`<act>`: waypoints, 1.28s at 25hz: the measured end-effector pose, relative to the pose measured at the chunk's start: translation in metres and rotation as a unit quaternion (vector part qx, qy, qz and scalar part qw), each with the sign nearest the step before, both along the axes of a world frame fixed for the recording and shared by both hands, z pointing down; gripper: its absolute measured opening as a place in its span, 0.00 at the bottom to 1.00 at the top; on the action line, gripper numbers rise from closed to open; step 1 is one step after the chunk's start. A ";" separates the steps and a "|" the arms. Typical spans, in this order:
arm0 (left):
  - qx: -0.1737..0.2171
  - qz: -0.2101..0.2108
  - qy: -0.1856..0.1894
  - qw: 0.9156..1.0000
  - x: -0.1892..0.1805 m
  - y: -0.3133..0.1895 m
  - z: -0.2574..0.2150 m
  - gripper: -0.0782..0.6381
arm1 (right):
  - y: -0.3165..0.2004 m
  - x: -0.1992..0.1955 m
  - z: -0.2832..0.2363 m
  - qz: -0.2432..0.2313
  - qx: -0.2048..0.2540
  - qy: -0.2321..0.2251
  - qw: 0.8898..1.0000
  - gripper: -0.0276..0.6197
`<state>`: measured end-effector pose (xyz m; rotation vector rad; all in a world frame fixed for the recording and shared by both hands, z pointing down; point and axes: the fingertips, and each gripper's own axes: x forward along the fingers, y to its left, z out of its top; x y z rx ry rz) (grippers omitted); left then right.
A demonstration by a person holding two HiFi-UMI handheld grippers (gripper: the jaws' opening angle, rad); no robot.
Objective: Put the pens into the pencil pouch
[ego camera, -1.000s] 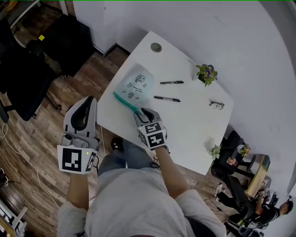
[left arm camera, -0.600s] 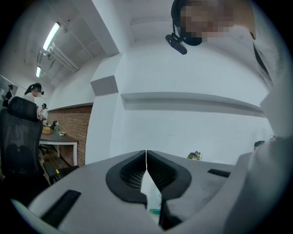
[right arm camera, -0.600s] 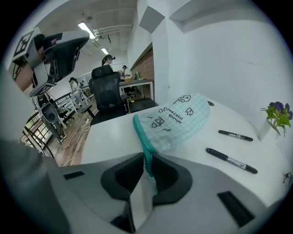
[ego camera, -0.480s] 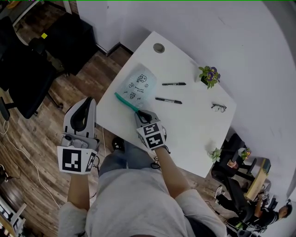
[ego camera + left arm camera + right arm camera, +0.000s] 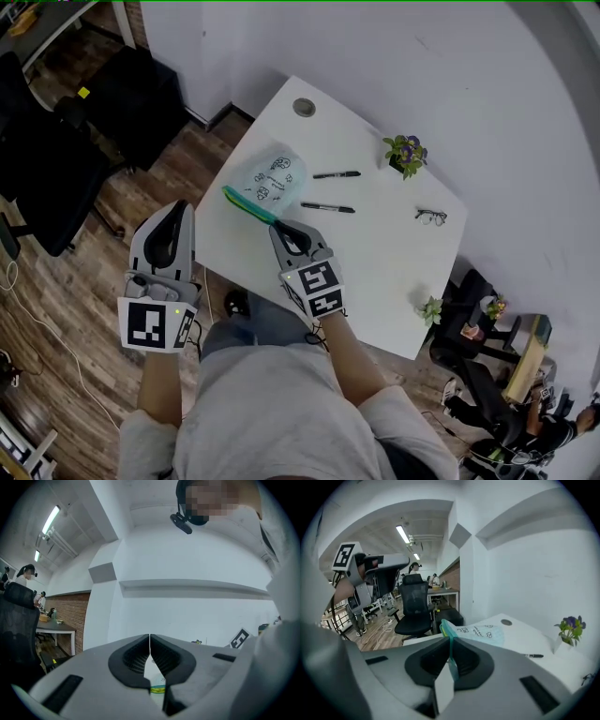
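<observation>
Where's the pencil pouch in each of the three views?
Head view: pencil pouch upper centre-left on the table, teal edge in the right gripper.
Left gripper view: a teal-banded sliver below the shut jaws, possibly it; cannot tell.
Right gripper view: pouch at centre, teal edge between the jaws.
Shared landmark: purple-flowered plant.

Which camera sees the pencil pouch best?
The head view: the whole pencil pouch lies on the table, its green edge in the right tool. The right gripper view shows it close but partly hidden by the jaws. The left gripper view hardly shows it.
</observation>
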<state>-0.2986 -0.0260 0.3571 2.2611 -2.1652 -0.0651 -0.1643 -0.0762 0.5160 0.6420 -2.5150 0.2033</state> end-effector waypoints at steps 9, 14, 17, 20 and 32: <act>0.026 0.029 -0.011 0.999 0.028 0.002 -0.022 0.15 | 0.000 0.033 -0.092 0.050 0.040 -0.116 0.991 0.11; 0.034 0.055 -0.017 0.998 0.049 0.002 -0.028 0.15 | 0.006 0.066 -0.116 0.088 0.026 -0.169 0.981 0.11; 0.037 0.076 -0.019 0.996 0.064 0.004 -0.029 0.15 | 0.011 0.087 -0.121 0.115 0.029 -0.181 0.976 0.11; 0.042 0.100 -0.018 0.994 0.082 0.004 -0.031 0.15 | 0.016 0.110 -0.124 0.142 0.041 -0.180 0.972 0.11; 0.047 0.195 -0.012 0.980 0.159 -0.013 -0.034 0.15 | 0.024 0.205 -0.135 0.247 0.078 -0.175 0.950 0.10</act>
